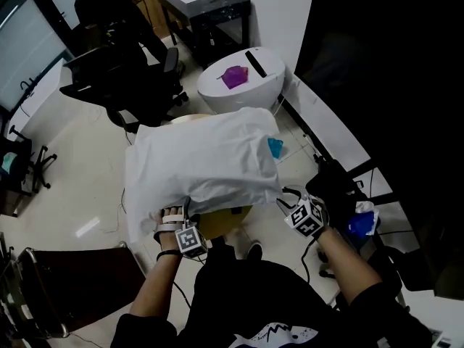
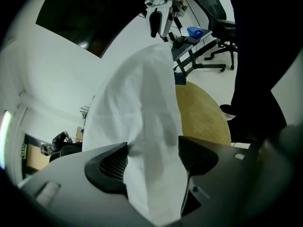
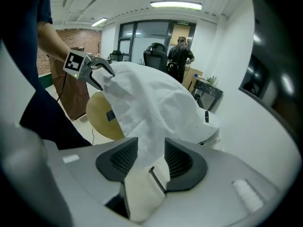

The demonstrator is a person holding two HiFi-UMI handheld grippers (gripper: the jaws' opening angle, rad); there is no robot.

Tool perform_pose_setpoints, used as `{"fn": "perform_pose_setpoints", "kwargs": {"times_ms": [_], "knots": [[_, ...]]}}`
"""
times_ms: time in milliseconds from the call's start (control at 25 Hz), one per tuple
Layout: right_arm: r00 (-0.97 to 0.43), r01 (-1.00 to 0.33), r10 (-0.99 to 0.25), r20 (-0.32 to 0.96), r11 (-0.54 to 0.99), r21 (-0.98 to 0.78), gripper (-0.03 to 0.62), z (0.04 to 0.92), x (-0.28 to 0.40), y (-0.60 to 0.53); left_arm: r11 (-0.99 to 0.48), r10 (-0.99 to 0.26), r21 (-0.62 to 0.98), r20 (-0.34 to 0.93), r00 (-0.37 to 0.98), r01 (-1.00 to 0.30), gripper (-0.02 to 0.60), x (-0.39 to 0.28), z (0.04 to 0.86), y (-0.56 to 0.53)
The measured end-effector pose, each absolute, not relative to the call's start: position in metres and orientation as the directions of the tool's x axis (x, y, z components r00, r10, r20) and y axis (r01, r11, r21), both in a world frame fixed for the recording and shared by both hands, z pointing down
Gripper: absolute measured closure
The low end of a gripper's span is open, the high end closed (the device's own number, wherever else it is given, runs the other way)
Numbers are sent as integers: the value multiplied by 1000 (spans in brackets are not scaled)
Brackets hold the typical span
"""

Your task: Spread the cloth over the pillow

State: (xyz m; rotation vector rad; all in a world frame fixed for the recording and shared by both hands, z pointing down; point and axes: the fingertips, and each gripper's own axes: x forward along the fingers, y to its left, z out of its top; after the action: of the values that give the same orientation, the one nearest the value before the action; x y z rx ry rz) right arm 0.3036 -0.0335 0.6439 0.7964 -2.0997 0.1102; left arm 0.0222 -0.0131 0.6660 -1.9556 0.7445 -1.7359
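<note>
Cloth [image 1: 206, 158], white and thin, lies draped in a raised mound over the round tan surface [image 1: 225, 220], whose edge shows under the near hem in the head view. We hold the near hem at its two corners. The left gripper [image 1: 172, 214] is at the near left corner and the right gripper [image 1: 285, 199] at the near right, well apart from each other.

In the left gripper view, the left gripper [image 2: 154, 161] has its jaws wide apart. The cloth [image 2: 142, 108] runs loosely down between them without being pinched. Beyond it lies the tan surface [image 2: 203, 117], and the right gripper [image 2: 161, 25] sits at the cloth's far corner.

In the right gripper view, the right gripper [image 3: 150, 157] also has its jaws apart, though less widely. A narrow fold of the cloth [image 3: 156, 103] hangs between them, unclamped. Low between these jaws is a cream fabric [image 3: 142, 193] with a dark line like a zip. We cannot tell whether it is the pillow, and nothing else under the cloth can be made out. The left gripper [image 3: 102, 74] shows at the cloth's far side, above the tan surface [image 3: 97, 115].

Past the cloth in the head view stands a white round unit [image 1: 268, 85] with a purple thing [image 1: 233, 76] on top. A small blue thing [image 1: 275, 148] peeks out at the cloth's right edge. A black office chair [image 1: 123, 78] stands on the floor to the left.
</note>
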Motion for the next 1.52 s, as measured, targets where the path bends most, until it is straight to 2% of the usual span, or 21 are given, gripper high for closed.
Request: {"fn": "perform_pose_setpoints", "kwargs": {"times_ms": [160, 400, 680, 760, 880, 960, 1080, 1240, 1320, 1520], "knots": [[-409, -554, -477, 778, 807, 204, 393, 661, 300, -22, -733, -678, -671, 733, 48, -114, 222, 22, 674, -12], [-389, -559, -500, 774, 796, 233, 391, 667, 303, -14, -699, -715, -714, 693, 94, -51, 222, 44, 677, 16], [-388, -569, -503, 772, 790, 229, 391, 666, 306, -9, -654, -755, -747, 654, 45, -119, 230, 45, 710, 5], [-389, -570, -503, 772, 790, 228, 391, 665, 306, -9, -627, -776, -766, 630, 30, -144, 256, 43, 703, -7], [-392, -569, -508, 767, 789, 231, 391, 663, 304, -9, -571, -817, -803, 576, 25, -172, 343, 40, 690, -22], [-395, -568, -509, 765, 790, 231, 391, 662, 302, -9, -578, -813, -800, 581, 32, -159, 401, 41, 684, -21], [-395, -543, -508, 765, 801, 251, 391, 665, 296, -5, -617, -786, -778, 615, 57, -120, 451, 40, 674, -6], [-343, -529, -516, 785, 796, 292, 391, 681, 302, -4, -587, -809, -806, 582, 82, -74, 510, 41, 652, 9], [-324, -554, -526, 787, 779, 293, 391, 687, 309, -9, -580, -814, -811, 573, 94, -78, 568, 45, 638, 15], [-352, -560, -546, 761, 774, 296, 396, 684, 305, -16, -548, -835, -832, 538, 118, -89, 581, 49, 608, 25]]}}
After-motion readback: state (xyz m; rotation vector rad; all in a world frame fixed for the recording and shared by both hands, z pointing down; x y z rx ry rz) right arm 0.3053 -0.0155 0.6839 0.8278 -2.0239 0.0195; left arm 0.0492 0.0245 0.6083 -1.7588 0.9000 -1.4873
